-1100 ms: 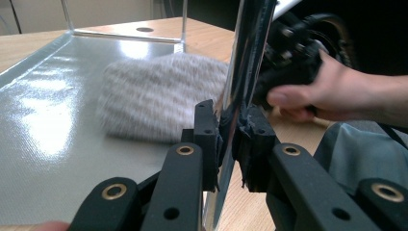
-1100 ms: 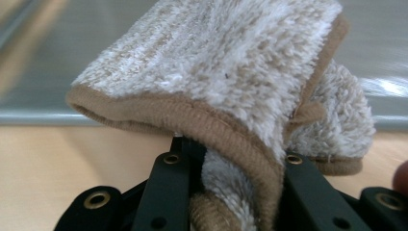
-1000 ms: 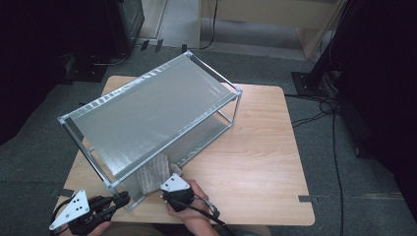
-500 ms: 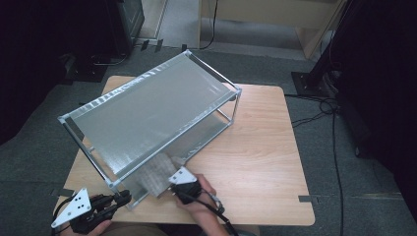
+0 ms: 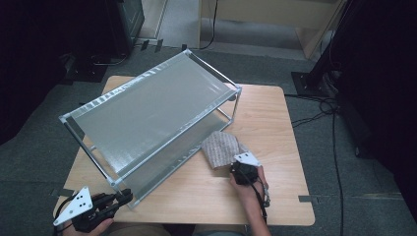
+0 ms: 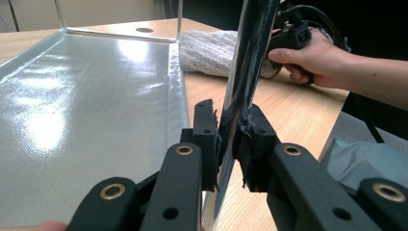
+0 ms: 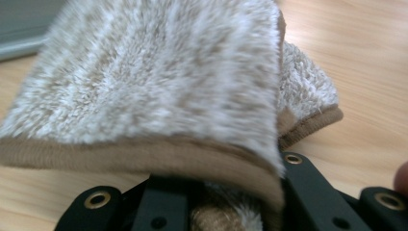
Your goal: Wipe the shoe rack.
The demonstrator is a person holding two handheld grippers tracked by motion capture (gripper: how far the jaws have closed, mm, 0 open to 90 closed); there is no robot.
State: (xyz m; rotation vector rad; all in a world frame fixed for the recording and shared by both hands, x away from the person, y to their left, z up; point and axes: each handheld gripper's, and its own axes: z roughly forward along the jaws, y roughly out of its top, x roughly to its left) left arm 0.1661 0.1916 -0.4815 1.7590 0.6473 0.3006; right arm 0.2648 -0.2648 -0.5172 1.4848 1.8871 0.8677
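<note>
Two grippers are both clamping: the left gripper (image 6: 230, 139) is pinching the rack's corner post (image 6: 245, 72). The right gripper (image 5: 244, 173) is gripping the folded towel (image 5: 221, 147) lying on the table (image 5: 275, 128) beside the rack (image 5: 147, 108)

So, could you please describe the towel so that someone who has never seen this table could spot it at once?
Start at the wooden table and find the two-tier metal rack standing on it. Just off the rack's right-hand long side, towards the near edge, lies the towel, with the right gripper shut on its near edge. It is the one soft thing there: a folded, fluffy, beige-and-white cloth with a tan hem.
</note>
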